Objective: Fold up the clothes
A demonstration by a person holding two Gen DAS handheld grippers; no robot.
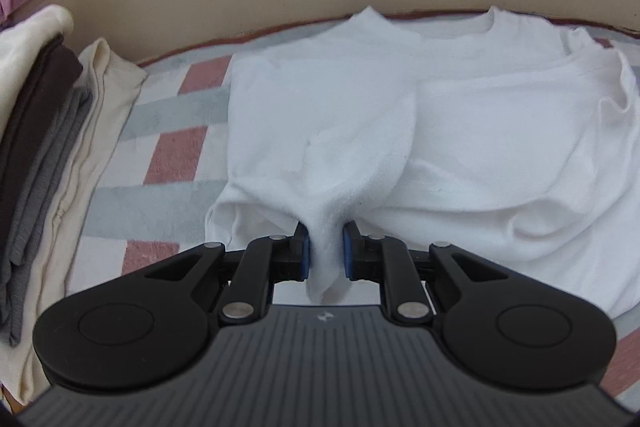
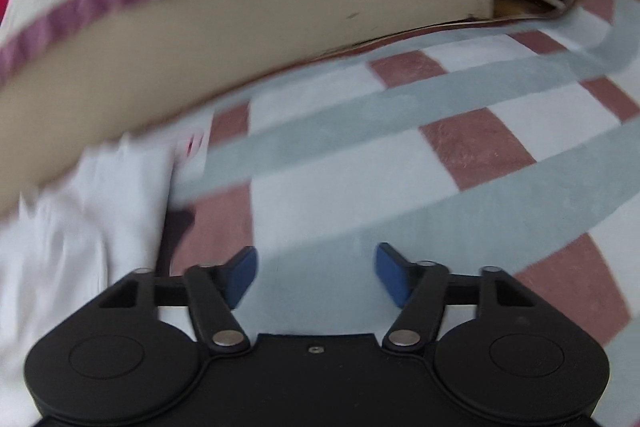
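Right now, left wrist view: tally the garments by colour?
White: 1, the white T-shirt, pinched by the left hand-held gripper
Cream: 2, cream garment and cream top piece
Dark brown: 1
Grey: 1
Total: 5

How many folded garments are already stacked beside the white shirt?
4, at the left edge of the left wrist view: a cream one on top, a dark brown, a grey, and a cream one underneath; more may be hidden.

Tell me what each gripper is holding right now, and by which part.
The left gripper pinches a bunched fold of the white shirt at its near edge. The right gripper is open and holds nothing.
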